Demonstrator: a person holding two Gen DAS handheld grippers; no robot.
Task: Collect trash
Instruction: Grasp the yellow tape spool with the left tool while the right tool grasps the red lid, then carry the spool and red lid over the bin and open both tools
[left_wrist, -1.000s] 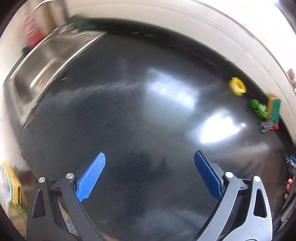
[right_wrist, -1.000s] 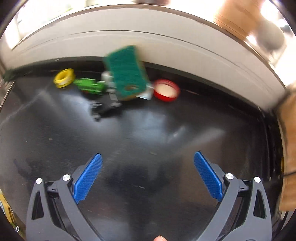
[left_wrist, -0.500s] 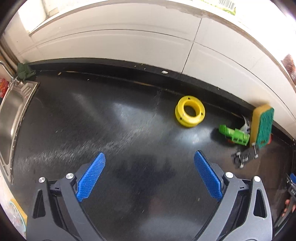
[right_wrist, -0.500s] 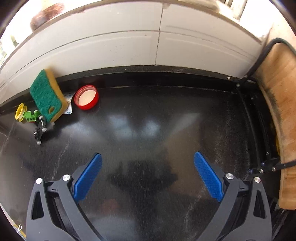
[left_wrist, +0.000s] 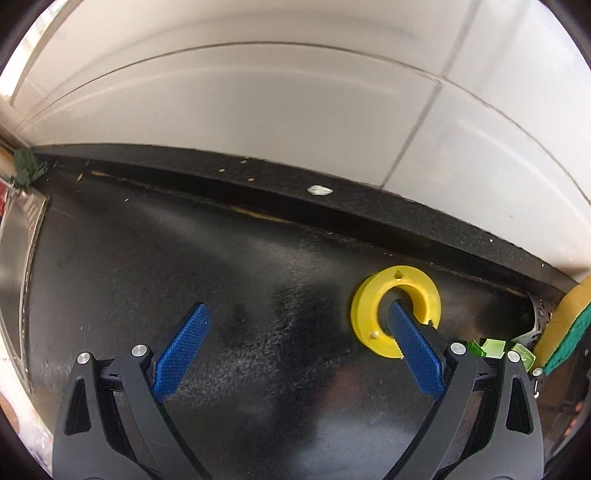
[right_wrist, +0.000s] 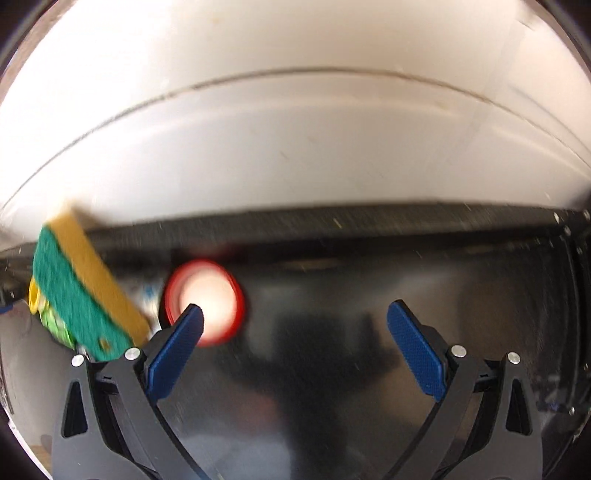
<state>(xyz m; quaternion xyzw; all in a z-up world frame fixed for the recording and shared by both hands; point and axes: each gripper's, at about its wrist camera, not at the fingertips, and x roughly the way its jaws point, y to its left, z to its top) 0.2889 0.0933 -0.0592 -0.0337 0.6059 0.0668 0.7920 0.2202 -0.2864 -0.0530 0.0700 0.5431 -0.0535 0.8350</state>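
A yellow plastic ring (left_wrist: 395, 291) lies on the black counter near the back wall. My left gripper (left_wrist: 295, 328) is open, and its right fingertip overlaps the ring's hole in the image. A green plastic piece (left_wrist: 491, 347) shows just behind that finger. In the right wrist view a red lid (right_wrist: 207, 299) with a pale inside lies blurred on the counter, just past the left fingertip of my open right gripper (right_wrist: 293, 325). A green and yellow sponge (right_wrist: 77, 288) leans on the wall to the lid's left.
The white tiled wall (left_wrist: 258, 110) rises close behind a raised black ledge (left_wrist: 332, 206). A steel sink edge (left_wrist: 18, 258) is at the far left with a dark green scrap (left_wrist: 27, 170) by its corner. The sponge (left_wrist: 565, 325) also stands at the left view's right edge.
Both grippers have moved forward toward the wall. The yellow ring now sits at my left gripper's right finger, and the red lid has come up to my right gripper's left finger.
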